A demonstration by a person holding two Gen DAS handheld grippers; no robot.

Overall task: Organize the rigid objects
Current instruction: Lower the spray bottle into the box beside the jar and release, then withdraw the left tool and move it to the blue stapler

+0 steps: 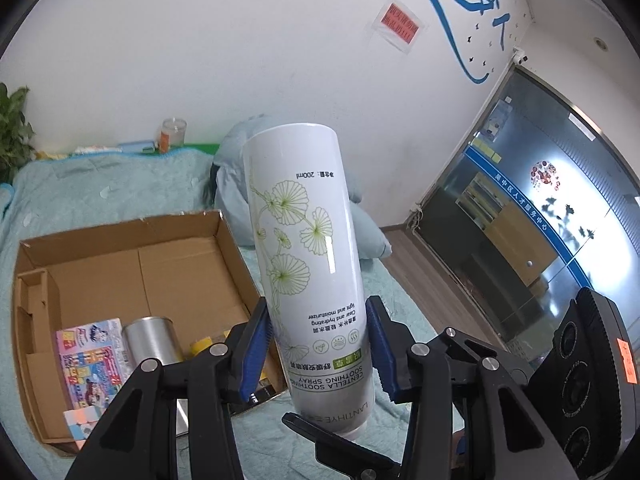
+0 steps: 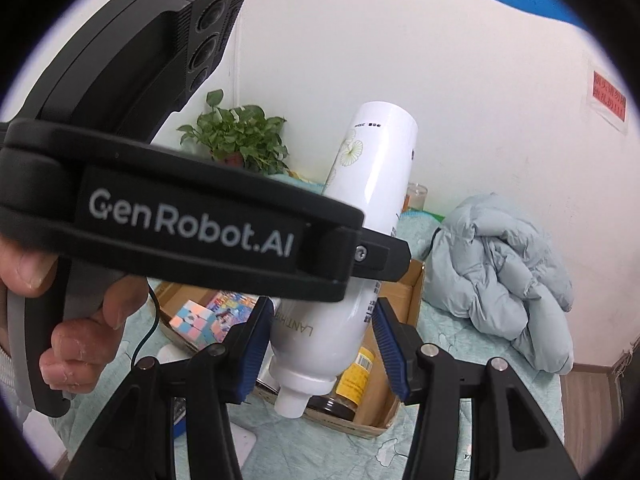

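Note:
A white spray bottle point(image 1: 304, 240) with green leaf drawings hangs upside down, nozzle end low, above the teal bed cover. My left gripper point(image 1: 320, 344) is shut on its lower body, blue pads pressed to both sides. In the right wrist view the same spray bottle point(image 2: 372, 160) runs up behind the left gripper's black body point(image 2: 180, 224). My right gripper point(image 2: 320, 344) sits around the bottle's shoulder just above the nozzle, pads against its sides. One right finger point(image 1: 340, 440) crosses the bottle's neck in the left wrist view. An open cardboard box point(image 1: 236, 248) lies below to the left.
The box holds a metal can point(image 1: 150, 340), a colourful booklet point(image 1: 90, 364), a pastel cube point(image 2: 192, 320) and a yellow-labelled jar point(image 2: 356, 376). A pale blue jacket point(image 2: 500, 272) lies beside the box. A potted plant point(image 2: 240, 132) and a glass candle point(image 1: 174, 130) stand by the wall.

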